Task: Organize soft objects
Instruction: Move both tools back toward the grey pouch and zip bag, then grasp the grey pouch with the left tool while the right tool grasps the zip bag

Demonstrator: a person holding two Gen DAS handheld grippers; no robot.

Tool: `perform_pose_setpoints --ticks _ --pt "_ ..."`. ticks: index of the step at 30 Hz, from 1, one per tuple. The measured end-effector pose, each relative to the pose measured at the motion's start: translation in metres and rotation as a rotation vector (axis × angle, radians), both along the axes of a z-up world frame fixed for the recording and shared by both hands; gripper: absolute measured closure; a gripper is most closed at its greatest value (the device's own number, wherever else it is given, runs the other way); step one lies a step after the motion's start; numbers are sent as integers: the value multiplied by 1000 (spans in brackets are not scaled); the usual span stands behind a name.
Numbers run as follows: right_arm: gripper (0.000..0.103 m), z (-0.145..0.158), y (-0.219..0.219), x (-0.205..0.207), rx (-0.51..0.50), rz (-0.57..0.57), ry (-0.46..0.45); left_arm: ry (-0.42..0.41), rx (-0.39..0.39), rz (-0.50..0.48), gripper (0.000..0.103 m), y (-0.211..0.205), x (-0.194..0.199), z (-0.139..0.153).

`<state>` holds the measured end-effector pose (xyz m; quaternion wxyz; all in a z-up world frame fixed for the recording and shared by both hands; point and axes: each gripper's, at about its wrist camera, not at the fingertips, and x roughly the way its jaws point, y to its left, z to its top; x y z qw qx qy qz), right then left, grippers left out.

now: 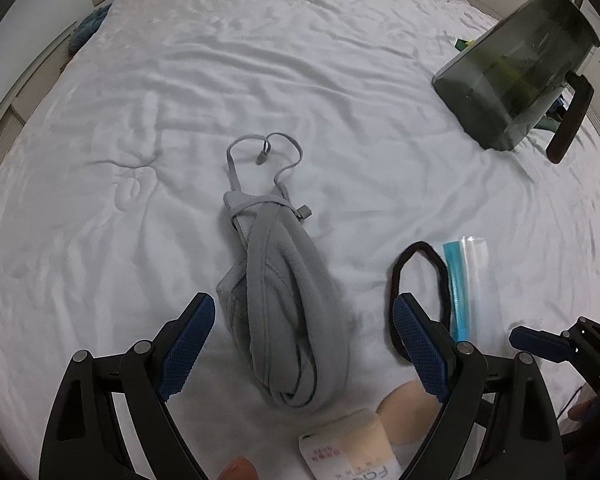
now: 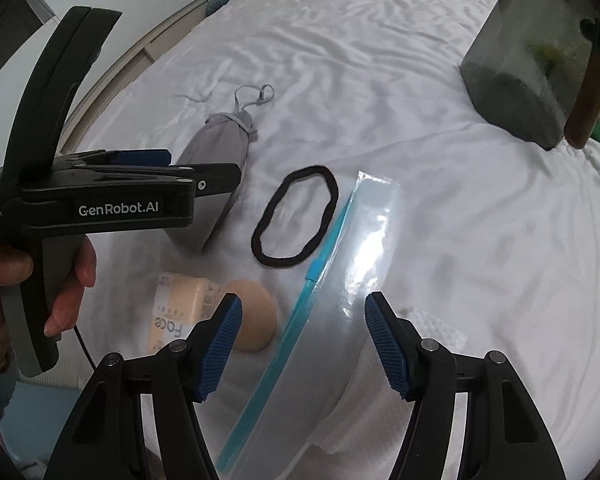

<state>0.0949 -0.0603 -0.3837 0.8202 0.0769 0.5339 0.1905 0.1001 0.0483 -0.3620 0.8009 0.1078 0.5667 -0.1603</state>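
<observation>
A folded grey garment with thin straps (image 1: pixel 284 292) lies on the white bed; it also shows in the right wrist view (image 2: pixel 220 148). My left gripper (image 1: pixel 304 340) is open and empty, its jaws standing either side of the garment's near end. A black elastic hairband (image 1: pixel 416 280) (image 2: pixel 296 216) lies to the right of it. A clear zip bag with a blue seal (image 1: pixel 474 284) (image 2: pixel 340 304) lies beside the band. My right gripper (image 2: pixel 302 344) is open and empty, just above the bag's near part. A beige round sponge (image 2: pixel 256 320) and a beige "Face" packet (image 2: pixel 180 308) lie near the bed's front.
A dark translucent bin (image 1: pixel 516 72) (image 2: pixel 532 52) lies tipped on the bed at the far right. A white folded tissue (image 2: pixel 436 326) sits by the bag. A teal bundle (image 1: pixel 88 26) rests off the bed's far left edge.
</observation>
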Motion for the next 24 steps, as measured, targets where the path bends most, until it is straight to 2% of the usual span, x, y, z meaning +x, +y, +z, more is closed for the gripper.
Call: perform_pose_setpoints --ticks 21,24 --pt "40 -36 4 19 -14 -57 54 68 0 49 16 13 16 -33" --pt "52 -38 6 22 -27 -51 48 76 10 52 16 8 20 -36"
